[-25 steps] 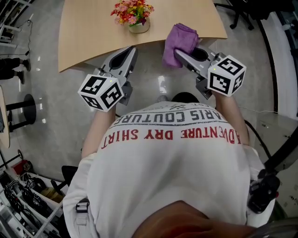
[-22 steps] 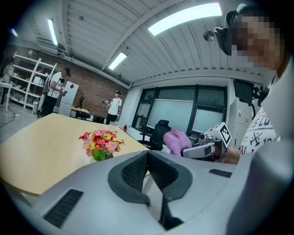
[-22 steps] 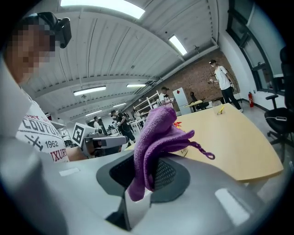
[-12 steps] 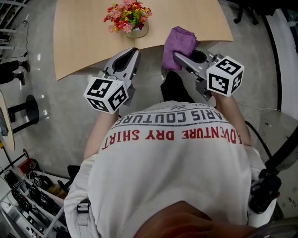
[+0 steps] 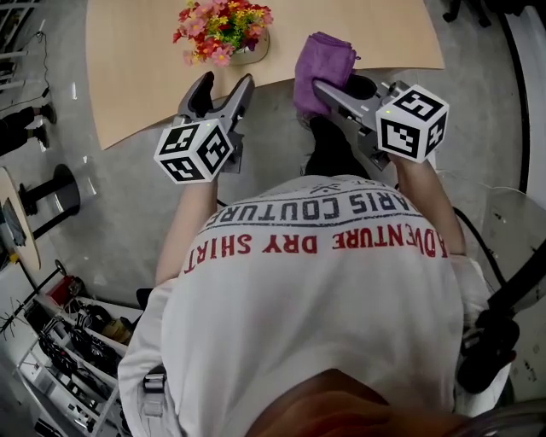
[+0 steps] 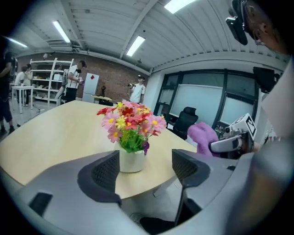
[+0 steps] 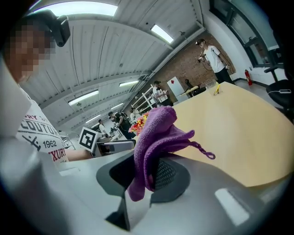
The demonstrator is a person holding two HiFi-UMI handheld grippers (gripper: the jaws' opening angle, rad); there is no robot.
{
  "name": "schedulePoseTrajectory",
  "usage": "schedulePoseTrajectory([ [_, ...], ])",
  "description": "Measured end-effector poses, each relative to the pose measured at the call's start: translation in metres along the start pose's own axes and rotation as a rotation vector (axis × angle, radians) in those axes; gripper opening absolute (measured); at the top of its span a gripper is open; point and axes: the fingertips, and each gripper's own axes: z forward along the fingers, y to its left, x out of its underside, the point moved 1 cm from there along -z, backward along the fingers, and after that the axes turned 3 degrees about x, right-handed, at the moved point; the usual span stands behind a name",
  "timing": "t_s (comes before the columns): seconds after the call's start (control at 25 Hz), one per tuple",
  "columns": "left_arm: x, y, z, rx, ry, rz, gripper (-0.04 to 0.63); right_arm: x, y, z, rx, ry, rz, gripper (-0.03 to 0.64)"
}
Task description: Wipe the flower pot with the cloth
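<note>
Left gripper (image 6: 144,167) jaws had just been opening: partly apart, nothing between them. Small white flower pot (image 6: 132,161) sat just ahead, on the beige wooden table (image 5: 141,85). Right gripper (image 7: 145,176) clamped the purple terry cloth (image 7: 158,126). The person's white shirt (image 5: 316,290) read "DRY SHIRT".

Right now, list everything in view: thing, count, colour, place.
table: one, light wood, ahead of the person
flower pot: one, white, near the table edge, holding red, pink and yellow flowers
cloth: one, purple, clamped in the right gripper
office chair: one, black, beyond the table
left gripper: one, grey, empty, jaws have just been opening, flower pot ahead
right gripper: one, grey, shut on the cloth
</note>
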Motion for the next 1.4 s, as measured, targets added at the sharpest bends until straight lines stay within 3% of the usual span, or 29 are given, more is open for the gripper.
schedulePoseTrajectory([
  [0.12,0.0,0.023,0.025,-0.056,-0.007,-0.024,0.43,-0.004,-0.012,0.012,0.0,-0.001,0.001,0.064],
  [0.24,-0.006,0.029,0.056,-0.073,-0.005,-0.014,0.451,-0.002,-0.028,0.018,0.001,0.027,0.015,0.064],
  [0.72,-0.023,0.066,0.11,-0.062,-0.112,0.171,0.441,-0.002,-0.083,0.075,-0.031,0.113,0.073,0.064],
  [0.8,-0.02,0.064,0.107,-0.075,-0.126,0.191,0.36,-0.002,-0.083,0.078,-0.035,0.121,0.08,0.064],
  [1.12,-0.021,0.061,0.102,-0.065,-0.15,0.194,0.33,-0.013,-0.082,0.098,-0.052,0.142,0.079,0.064],
  [1.4,-0.02,0.051,0.1,-0.041,-0.143,0.19,0.324,-0.033,-0.084,0.112,-0.075,0.097,0.113,0.064],
])
